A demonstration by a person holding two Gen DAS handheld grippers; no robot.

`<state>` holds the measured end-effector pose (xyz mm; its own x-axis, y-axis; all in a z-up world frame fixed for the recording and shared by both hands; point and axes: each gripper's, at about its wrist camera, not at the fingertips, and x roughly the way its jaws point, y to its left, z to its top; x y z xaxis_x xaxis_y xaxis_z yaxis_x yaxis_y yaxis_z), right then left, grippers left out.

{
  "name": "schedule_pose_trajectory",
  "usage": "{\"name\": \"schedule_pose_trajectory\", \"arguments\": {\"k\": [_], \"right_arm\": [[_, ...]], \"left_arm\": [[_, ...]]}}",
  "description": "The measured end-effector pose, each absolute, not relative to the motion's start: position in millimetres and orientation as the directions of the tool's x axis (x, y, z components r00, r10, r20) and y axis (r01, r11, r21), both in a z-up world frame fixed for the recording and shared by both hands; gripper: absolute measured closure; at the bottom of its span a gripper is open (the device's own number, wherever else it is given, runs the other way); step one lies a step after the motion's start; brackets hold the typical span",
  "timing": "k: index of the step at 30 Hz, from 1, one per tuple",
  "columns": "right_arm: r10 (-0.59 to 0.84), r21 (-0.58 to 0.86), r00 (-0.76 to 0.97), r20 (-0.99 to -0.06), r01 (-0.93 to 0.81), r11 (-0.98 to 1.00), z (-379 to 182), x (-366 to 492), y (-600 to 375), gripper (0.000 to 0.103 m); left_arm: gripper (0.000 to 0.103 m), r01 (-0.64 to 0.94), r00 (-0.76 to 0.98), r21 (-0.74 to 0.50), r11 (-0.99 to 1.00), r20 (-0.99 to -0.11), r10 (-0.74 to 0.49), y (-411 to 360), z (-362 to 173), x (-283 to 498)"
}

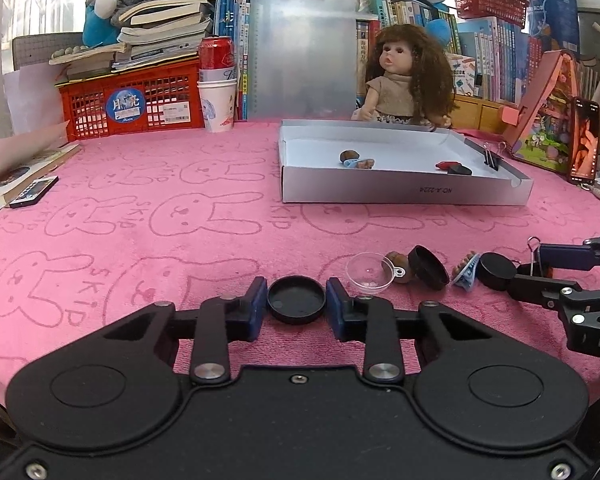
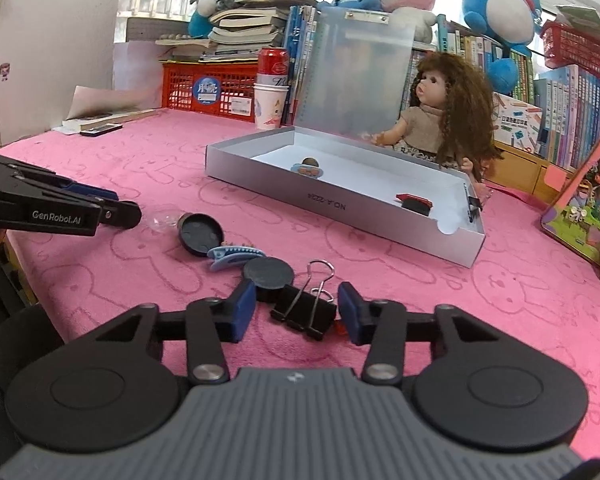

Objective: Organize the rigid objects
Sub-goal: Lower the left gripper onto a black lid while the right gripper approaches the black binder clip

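Observation:
A round black cap [image 1: 296, 302] lies open side up on the pink cloth, and my left gripper [image 1: 297, 286] is shut on it, blue pads against both sides. My right gripper [image 2: 298, 296] stands open around a black binder clip [image 2: 304, 312], with a gap at the left pad. Just beyond it lie a black disc [image 2: 268, 274], a blue hair clip [image 2: 236, 256], a tilted black cap [image 2: 201, 236], a brown nut [image 1: 398, 268] and a clear plastic dome [image 1: 370, 276]. The grey box [image 1: 400, 192] further back holds a nut, a blue clip, a red piece and a black cap.
A doll [image 1: 404, 76] sits behind the box, in front of a metal clipboard [image 1: 300, 52]. A red crate [image 1: 132, 100], stacked cups with a can [image 1: 217, 96], a book and phone [image 1: 34, 192] at the left, and a propped phone [image 1: 584, 140] at the right ring the cloth.

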<state>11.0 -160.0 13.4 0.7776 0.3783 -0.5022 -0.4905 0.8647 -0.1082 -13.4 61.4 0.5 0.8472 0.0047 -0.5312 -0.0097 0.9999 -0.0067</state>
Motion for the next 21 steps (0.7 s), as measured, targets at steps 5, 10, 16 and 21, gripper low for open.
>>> {"name": "schedule_pose_trajectory", "arguments": {"k": [5,10,16,21], "right_arm": [[0.372,-0.114,0.786,-0.494,-0.483,0.868,13.6,9.0,-160.9,0.066],[0.364,-0.105,0.800,-0.477,-0.463,0.880,17.4,10.1,-165.0,0.076],[0.357,-0.108,0.800,-0.482,-0.458,0.882,17.9,10.4,-164.7,0.073],[0.358,-0.119,0.797,-0.487,-0.467,0.876,16.5,5.5,-162.5,0.067]], "left_arm": [[0.073,-0.007,0.848,-0.020,1.000,-0.529,-0.005,60.7,2.2,-13.6],[0.073,-0.003,0.853,-0.027,1.000,-0.522,-0.011,58.8,5.7,-13.4],[0.073,0.001,0.854,-0.028,1.000,-0.520,-0.015,57.0,7.4,-12.3],[0.073,0.001,0.850,-0.029,1.000,-0.526,-0.017,57.0,6.5,-12.2]]}}
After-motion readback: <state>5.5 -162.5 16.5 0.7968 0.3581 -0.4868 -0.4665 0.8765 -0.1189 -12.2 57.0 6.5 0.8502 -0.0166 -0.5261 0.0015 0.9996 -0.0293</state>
